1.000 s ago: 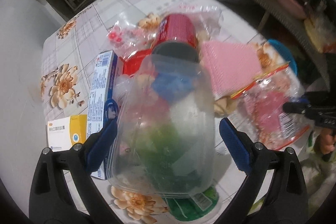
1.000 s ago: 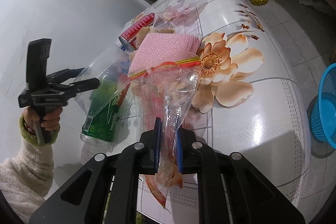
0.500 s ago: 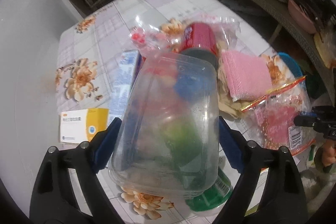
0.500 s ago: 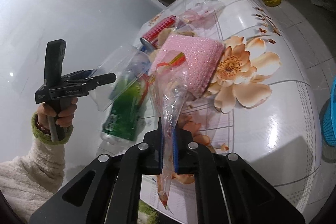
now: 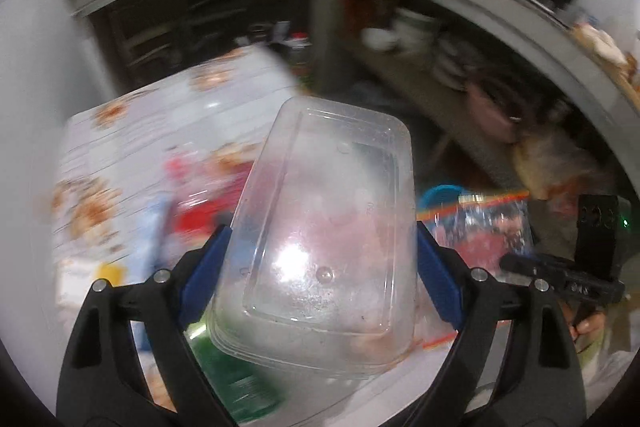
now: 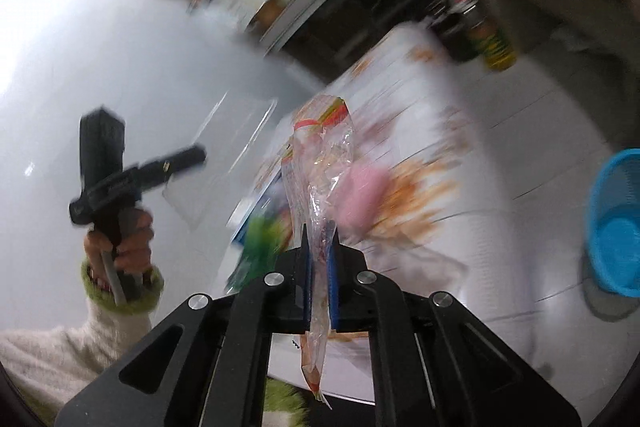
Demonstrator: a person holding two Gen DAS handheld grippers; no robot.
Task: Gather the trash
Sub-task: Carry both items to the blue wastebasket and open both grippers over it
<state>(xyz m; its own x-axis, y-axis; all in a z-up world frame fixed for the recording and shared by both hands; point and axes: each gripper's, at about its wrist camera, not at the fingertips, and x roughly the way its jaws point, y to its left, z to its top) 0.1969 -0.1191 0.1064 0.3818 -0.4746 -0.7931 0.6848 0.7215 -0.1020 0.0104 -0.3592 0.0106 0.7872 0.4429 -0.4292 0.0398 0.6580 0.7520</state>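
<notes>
A clear plastic food container [image 5: 332, 163] is lifted above the floral table [image 5: 168, 107], with my left gripper [image 5: 320, 239] shut on its two long sides, jaws wide. In the right wrist view the same container [image 6: 224, 155] shows faintly against the white wall, in front of the hand holding that gripper. My right gripper [image 6: 320, 247] is shut on a crumpled clear plastic bag [image 6: 324, 155] with a red and yellow strip, raised off the table. The bag [image 5: 480, 227] also appears at the right of the left wrist view.
Left on the table [image 6: 460, 227] are a green bottle [image 6: 260, 239], a pink cloth [image 6: 360, 195], a red can [image 5: 196, 219] and boxes [image 5: 152, 227], all blurred. A blue basket [image 6: 616, 227] stands on the floor to the right. Shelves with dishes [image 5: 400, 27] lie behind.
Both grippers have risen off the table with their loads. The container came up clear of the bottle and can. The bag now hangs free above the pink cloth.
</notes>
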